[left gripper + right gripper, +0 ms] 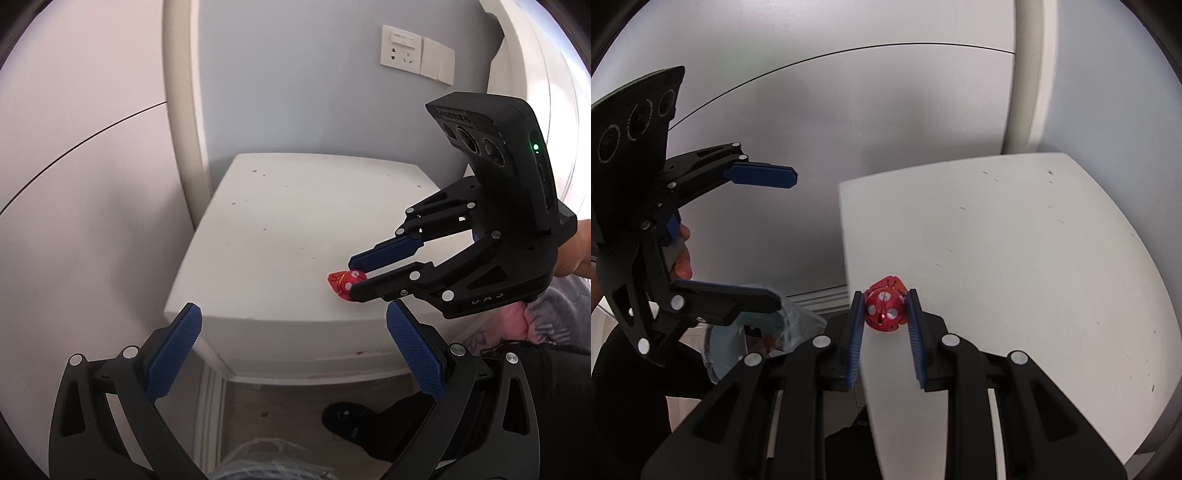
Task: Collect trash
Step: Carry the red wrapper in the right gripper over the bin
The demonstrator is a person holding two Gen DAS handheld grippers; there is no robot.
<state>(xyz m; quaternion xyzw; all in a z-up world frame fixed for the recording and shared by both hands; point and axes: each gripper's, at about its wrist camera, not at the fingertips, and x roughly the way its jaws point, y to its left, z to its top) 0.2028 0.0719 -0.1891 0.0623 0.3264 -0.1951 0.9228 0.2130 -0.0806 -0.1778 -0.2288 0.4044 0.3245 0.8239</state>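
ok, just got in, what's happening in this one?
A person is picking trash off a white bedside cabinet with two handheld grippers. The right gripper is closed on a small crumpled red wrapper with white dots near the cabinet's front edge; whether it is lifted is unclear. The left gripper hangs open and empty in front of the cabinet, above a clear plastic bag below.

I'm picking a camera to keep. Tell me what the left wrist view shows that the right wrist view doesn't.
Left wrist only: a wall socket, pink fabric and a shoe on the floor. Right wrist only: a plastic bag beside the left gripper. Both: the white table, and the right gripper shut on a red wrapper.
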